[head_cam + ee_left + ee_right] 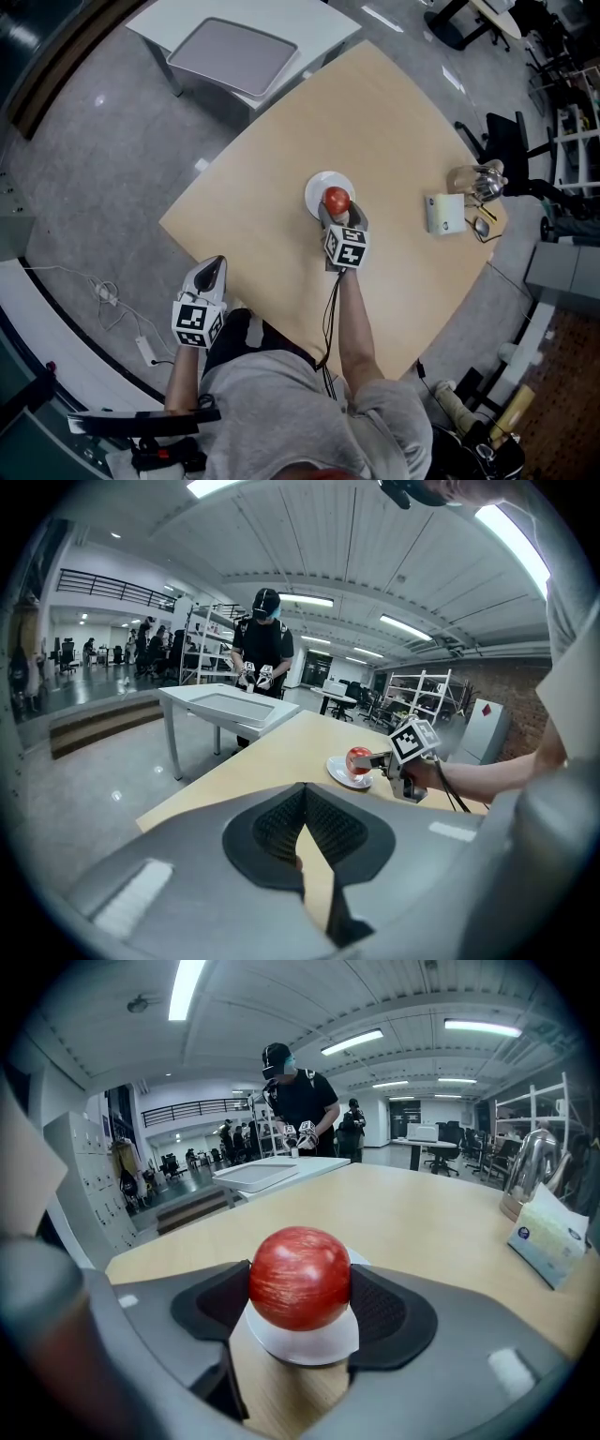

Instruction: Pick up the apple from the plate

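Note:
A red apple [337,199] sits over a small white plate [317,190] in the middle of the tan table [281,178]. My right gripper [339,212] is shut on the apple. In the right gripper view both dark pads [217,1302] press the sides of the apple [300,1277], with the plate [302,1342] just beneath; I cannot tell whether the apple touches it. My left gripper [215,266] hangs at the table's near left edge, shut and empty, its pads [281,829] meeting at the tips. From the left gripper view I see the apple [357,759] held at the plate [341,775].
A tissue pack [445,213] and a shiny metal pot [477,180] stand near the table's right corner. A white side table with a grey tray [234,54] lies beyond the far corner, where a person in black [300,1101] stands. Office chairs [506,141] are at the right.

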Action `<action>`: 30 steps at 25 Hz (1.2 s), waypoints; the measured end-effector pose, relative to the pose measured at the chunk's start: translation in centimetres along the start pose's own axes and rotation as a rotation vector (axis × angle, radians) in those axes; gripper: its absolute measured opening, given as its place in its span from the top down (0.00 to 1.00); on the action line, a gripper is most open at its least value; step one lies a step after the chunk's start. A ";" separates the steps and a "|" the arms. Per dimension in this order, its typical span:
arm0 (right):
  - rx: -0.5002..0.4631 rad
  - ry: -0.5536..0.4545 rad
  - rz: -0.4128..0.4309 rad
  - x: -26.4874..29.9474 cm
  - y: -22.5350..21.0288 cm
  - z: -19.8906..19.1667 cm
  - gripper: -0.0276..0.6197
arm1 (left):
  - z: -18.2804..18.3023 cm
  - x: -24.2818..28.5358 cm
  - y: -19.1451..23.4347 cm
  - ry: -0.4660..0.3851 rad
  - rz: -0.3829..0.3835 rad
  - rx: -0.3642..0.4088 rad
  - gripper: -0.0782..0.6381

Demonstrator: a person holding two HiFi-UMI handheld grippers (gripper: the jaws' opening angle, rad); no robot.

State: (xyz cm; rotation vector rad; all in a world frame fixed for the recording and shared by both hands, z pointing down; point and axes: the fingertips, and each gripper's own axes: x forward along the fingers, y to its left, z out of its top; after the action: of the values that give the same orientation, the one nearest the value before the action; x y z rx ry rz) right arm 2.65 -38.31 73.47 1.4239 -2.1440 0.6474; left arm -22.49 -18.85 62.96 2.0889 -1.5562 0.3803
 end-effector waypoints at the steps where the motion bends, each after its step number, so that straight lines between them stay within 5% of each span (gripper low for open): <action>1: -0.001 -0.002 0.002 -0.2 0.1 0.2 0.43 | 0.1 -0.1 0.0 -0.003 -0.001 0.002 0.86; 30: 0.037 -0.127 -0.013 -9.8 1.3 2.4 0.43 | 3.5 -0.4 -3.7 -0.082 -0.118 0.082 0.86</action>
State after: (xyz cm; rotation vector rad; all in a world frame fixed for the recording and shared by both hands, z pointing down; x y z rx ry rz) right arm 4.46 -32.48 65.34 1.5353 -2.2282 0.6094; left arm -19.40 -19.62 58.97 2.2733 -1.4767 0.3243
